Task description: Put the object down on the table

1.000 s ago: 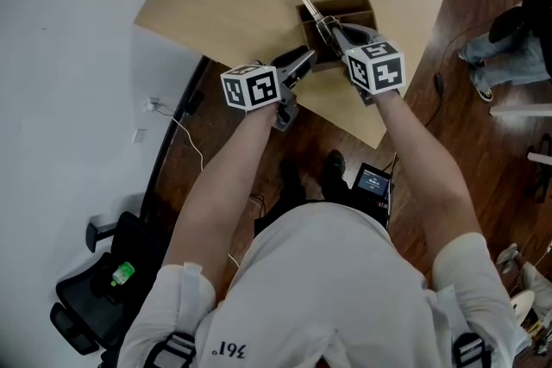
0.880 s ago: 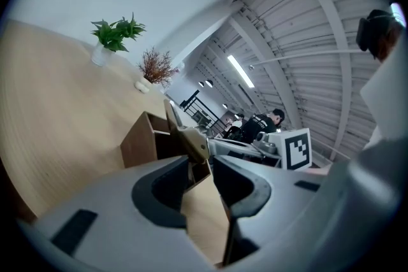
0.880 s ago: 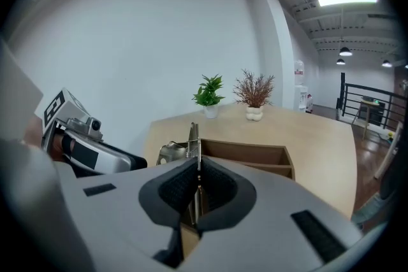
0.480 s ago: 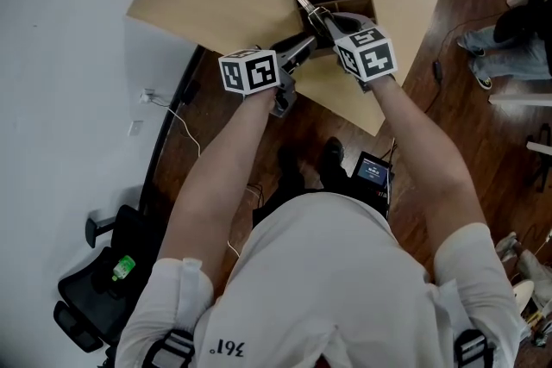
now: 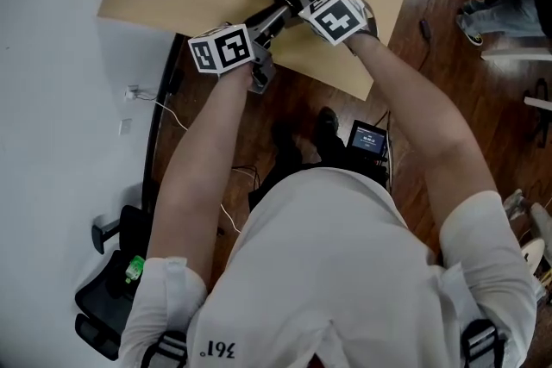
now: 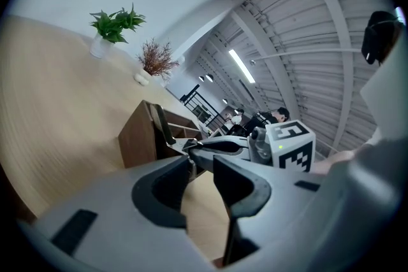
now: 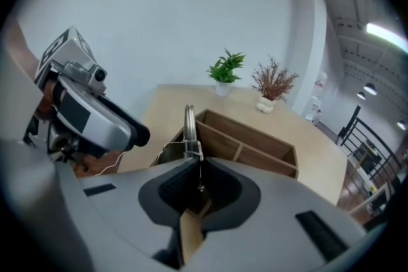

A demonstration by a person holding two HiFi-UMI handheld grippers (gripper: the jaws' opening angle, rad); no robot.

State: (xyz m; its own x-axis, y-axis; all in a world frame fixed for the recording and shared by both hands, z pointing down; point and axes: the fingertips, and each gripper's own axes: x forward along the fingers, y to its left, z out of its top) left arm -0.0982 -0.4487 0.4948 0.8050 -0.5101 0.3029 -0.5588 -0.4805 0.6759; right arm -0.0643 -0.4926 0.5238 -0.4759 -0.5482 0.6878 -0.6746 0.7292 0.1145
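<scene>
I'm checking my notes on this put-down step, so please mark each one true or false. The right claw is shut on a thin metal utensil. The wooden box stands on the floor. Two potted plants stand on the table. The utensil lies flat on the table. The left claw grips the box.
1. The right claw is shut on a thin metal utensil. True.
2. The wooden box stands on the floor. False: it stands on the table.
3. Two potted plants stand on the table. True: a green plant and a dry reddish plant.
4. The utensil lies flat on the table. False: the right claw holds it.
5. The left claw grips the box. False: its jaws stand apart, holding nothing.
</scene>
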